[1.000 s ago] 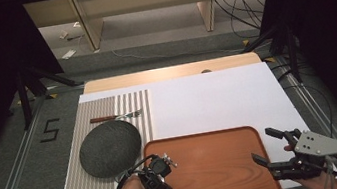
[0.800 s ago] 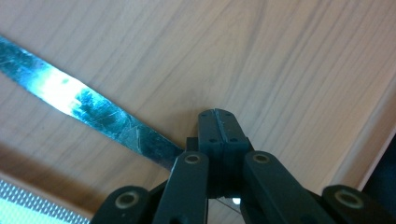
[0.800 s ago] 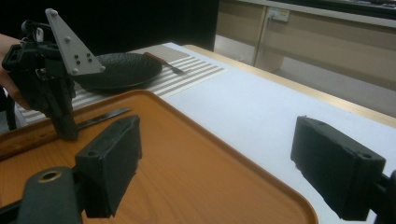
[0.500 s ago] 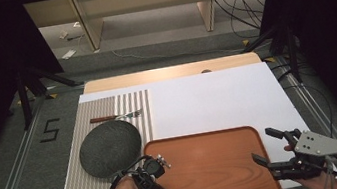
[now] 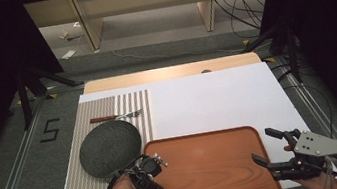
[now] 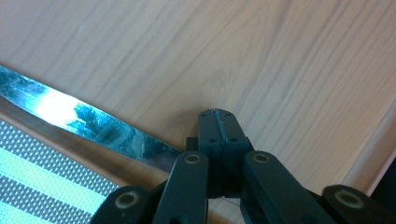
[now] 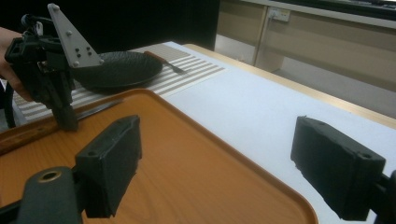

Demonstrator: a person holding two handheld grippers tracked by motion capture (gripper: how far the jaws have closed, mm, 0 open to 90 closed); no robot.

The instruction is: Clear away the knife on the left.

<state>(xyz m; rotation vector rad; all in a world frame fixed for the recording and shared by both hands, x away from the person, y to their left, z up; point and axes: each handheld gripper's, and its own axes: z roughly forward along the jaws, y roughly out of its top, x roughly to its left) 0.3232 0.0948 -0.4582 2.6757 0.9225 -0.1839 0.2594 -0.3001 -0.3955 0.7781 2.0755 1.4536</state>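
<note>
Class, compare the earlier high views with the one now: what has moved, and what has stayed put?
The left gripper, jaws shut over the tray's left edge by a knife, shifted slightly toward the person. The right gripper stayed open and still; plate, fork and tray kept their places.

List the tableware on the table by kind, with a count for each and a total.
Tray: 1
Plate: 1
Fork: 1
Knife: 1
Total: 4
</note>
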